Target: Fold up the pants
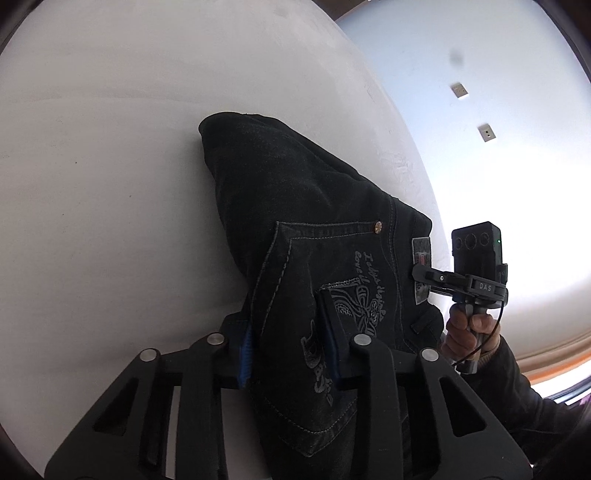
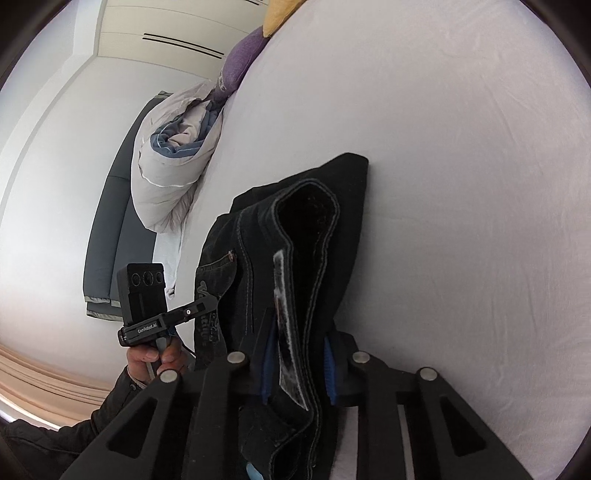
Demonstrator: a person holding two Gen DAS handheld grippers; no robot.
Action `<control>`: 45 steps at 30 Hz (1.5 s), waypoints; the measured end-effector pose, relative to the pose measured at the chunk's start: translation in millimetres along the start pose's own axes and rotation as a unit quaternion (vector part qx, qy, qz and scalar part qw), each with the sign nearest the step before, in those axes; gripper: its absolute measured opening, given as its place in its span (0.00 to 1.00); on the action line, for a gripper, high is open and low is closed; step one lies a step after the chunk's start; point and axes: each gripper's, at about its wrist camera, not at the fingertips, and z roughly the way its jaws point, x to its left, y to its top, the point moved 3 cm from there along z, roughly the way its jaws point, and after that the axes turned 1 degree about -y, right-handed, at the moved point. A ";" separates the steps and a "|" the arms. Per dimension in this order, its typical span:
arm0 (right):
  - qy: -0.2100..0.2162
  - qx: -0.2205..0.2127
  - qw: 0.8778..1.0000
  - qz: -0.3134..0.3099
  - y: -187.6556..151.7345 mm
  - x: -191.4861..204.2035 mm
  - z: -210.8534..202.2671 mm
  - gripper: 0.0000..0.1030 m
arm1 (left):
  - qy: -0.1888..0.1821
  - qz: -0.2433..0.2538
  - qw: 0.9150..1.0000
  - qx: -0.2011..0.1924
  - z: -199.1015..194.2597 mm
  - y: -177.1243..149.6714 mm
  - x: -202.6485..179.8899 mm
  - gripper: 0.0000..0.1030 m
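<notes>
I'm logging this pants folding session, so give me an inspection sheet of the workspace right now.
Surface: white bed sheet, lightly wrinkled.
Job's things: black jeans, bunched, back pocket showing, held by both grippers.
Clutter: rolled duvet, purple cushion and yellow cushion at the bed's edge.
Grippers: left gripper shut on the pocket area; right gripper shut on the waistband.
Cables: thin black cable by the right handle.
Surroundings: white wall with two sockets, grey headboard.

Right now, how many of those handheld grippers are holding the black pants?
2. The left gripper clamps the pants at the embroidered back pocket; the right gripper clamps the waistband edge beside it. Nothing else grips them in view.
</notes>
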 end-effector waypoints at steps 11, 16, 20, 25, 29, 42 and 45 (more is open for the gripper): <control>0.018 -0.044 0.996 -0.076 38.1 57.1 -25.0 0.19 | 0.000 0.024 0.998 -0.061 -31.4 44.4 -20.6 0.19; 0.012 -0.056 0.994 -0.093 97.6 70.7 -21.0 0.19 | 0.021 0.040 0.996 -0.080 -37.5 98.6 -16.9 0.19; -0.005 -0.049 0.996 -0.068 133.8 49.9 1.0 0.19 | 0.040 0.030 0.996 -0.069 -12.5 135.1 5.3 0.19; -0.035 -0.029 0.999 -0.011 149.2 0.3 28.8 0.20 | 0.065 0.009 0.997 -0.032 31.3 154.8 46.3 0.22; 0.000 -0.035 0.999 0.035 146.3 -32.3 35.5 0.30 | 0.066 -0.014 0.997 -0.039 40.6 154.9 68.9 0.42; -0.134 -0.137 0.981 -0.043 95.5 39.2 -44.9 0.71 | 0.264 0.146 0.924 -0.234 -81.8 85.8 -45.2 0.84; -0.192 -0.178 0.961 -0.094 65.1 81.6 -71.7 0.79 | 0.290 0.175 0.882 -0.327 -129.3 45.8 -91.3 0.96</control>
